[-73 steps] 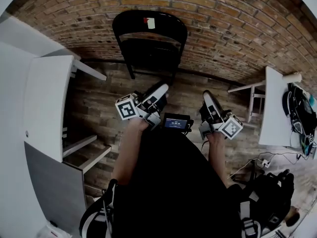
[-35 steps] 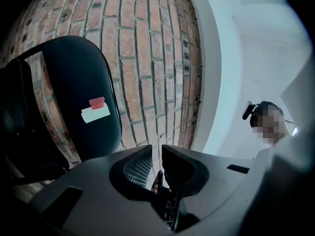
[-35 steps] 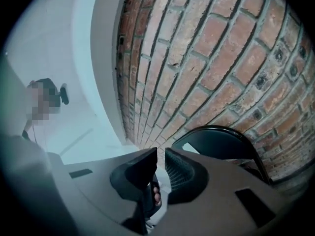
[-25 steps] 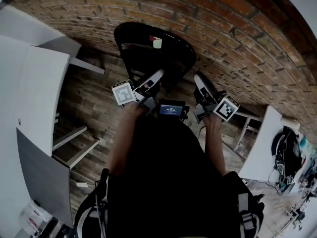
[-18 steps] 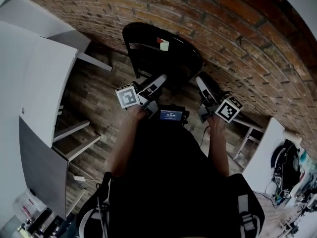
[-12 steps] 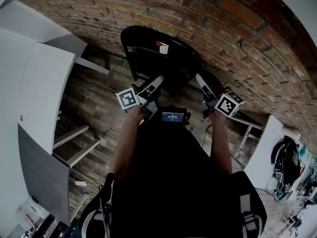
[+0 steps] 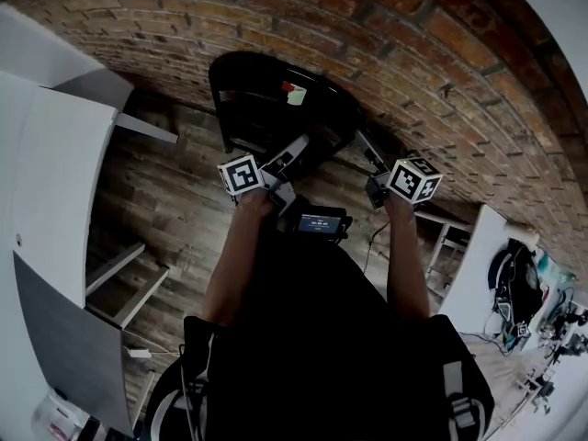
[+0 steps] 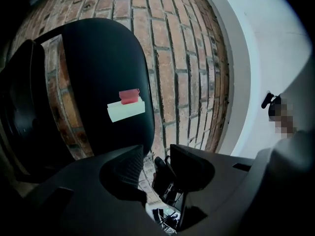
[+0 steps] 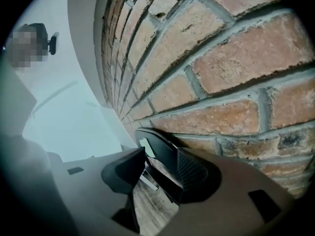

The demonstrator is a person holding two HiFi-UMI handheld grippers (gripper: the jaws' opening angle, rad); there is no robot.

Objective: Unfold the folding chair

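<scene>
A black folding chair leans folded against the brick wall, with a white and red label on its backrest. My left gripper is in front of the chair's seat. In the left gripper view the backrest fills the left. My left gripper is open with nothing between the jaws, which have just been opening. My right gripper is beside the chair's right edge. My right gripper is also open, its jaws just opened wider. The chair's edge shows in the gap, untouched by the pads.
White shelving stands at the left on the wood floor. A white table and bags are at the right. A small screen sits at the person's waist. The brick wall is right behind the chair.
Both grippers have moved closer to the chair and lower. The right one has rolled, so its marker cube faces differently, and it now lies beside the chair's right edge.
</scene>
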